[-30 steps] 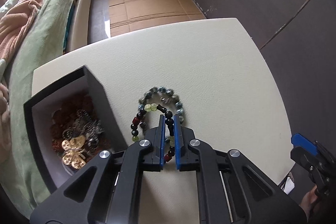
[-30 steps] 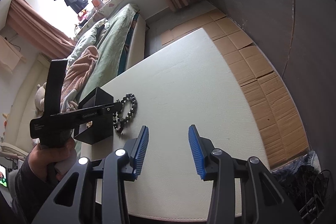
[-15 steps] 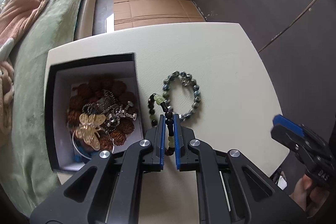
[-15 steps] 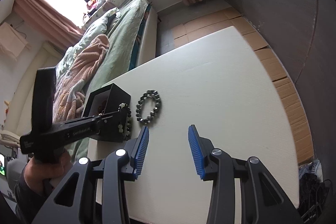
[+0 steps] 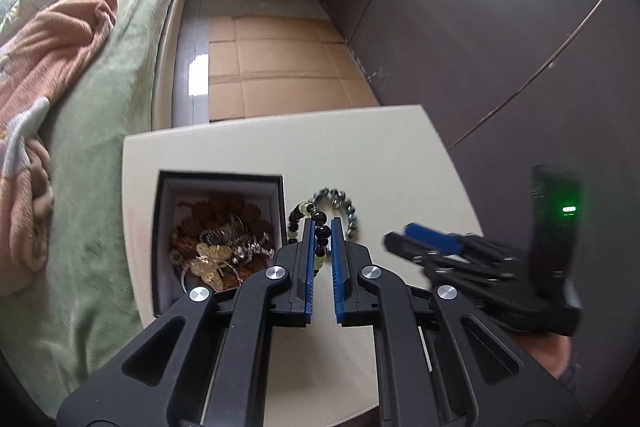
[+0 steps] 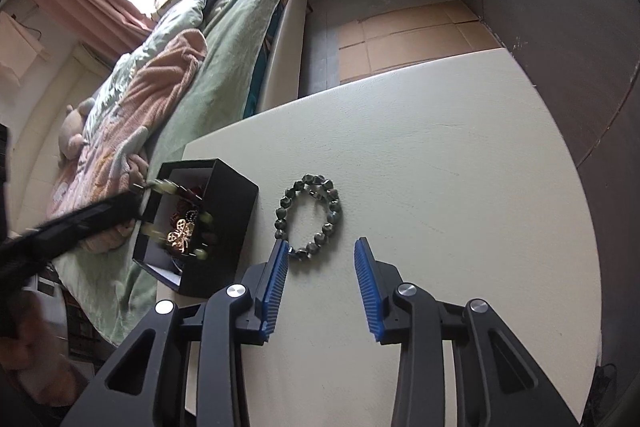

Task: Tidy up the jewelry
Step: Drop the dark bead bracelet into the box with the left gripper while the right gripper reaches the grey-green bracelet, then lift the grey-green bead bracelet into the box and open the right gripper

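Observation:
My left gripper point(image 5: 321, 227) is shut on a bracelet of black, green and red beads point(image 5: 298, 213). In the right wrist view that gripper point(image 6: 138, 195) holds the bracelet point(image 6: 205, 217) hanging over the open black box point(image 6: 234, 203). The box point(image 5: 220, 177) holds gold and silver butterfly pieces and brown beads. A grey-green bead bracelet point(image 6: 285, 203) lies flat on the cream table point(image 6: 440, 187), right of the box. My right gripper point(image 6: 322, 255) hovers just short of it, its jaws closing with nothing between the pads. The left wrist view shows the grey-green bracelet point(image 5: 352, 217) and the right gripper point(image 5: 424, 243).
A bed with a green cover point(image 6: 224, 75) and a pink blanket point(image 6: 160, 83) runs along the table's left side. Flattened cardboard point(image 5: 280, 75) covers the floor beyond the far edge. A dark wall point(image 5: 500, 27) stands close on the right.
The left gripper has lifted the black, green and red bracelet off the table and carried it left over the box. The right gripper has come up to the grey-green bracelet and its jaws have narrowed.

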The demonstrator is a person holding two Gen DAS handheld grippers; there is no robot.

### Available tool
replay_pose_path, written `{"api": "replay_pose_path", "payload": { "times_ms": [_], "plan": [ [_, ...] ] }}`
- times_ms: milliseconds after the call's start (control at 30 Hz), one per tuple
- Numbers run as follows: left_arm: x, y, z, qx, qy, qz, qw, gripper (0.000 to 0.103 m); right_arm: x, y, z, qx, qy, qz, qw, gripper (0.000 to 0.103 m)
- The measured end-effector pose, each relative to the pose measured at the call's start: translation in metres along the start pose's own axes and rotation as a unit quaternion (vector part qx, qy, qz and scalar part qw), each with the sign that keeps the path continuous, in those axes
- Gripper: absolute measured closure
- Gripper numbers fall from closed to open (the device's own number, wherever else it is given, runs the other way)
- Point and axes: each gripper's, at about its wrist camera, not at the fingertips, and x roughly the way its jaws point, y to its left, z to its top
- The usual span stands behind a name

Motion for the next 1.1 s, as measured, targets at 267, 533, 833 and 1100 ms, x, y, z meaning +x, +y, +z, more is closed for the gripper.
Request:
{"api": "replay_pose_path", "payload": {
  "times_ms": [267,533,833,1100],
  "plan": [
    [-0.027,0.012,0.007,-0.002,-0.024,0.008,0.9997,0.094,0.033,0.016,0.014,-0.013,0.024,-0.052,0.998,0.074],
    [-0.024,0.039,0.006,-0.02,-0.023,0.028,0.9991,0.094,0.061,0.027,0.015,-0.038,0.041,-0.123,0.991,0.08],
    [-0.011,0.057,0.001,-0.036,-0.025,0.027,0.9987,0.049,0.036,0.018,0.008,-0.039,0.025,-0.12,0.992,0.095],
    [-0.014,0.063,-0.004,-0.035,-0.03,0.026,0.9986,0.045,-0.011,0.024,0.01,-0.046,-0.019,-0.077,0.996,0.095]
  ]
}}
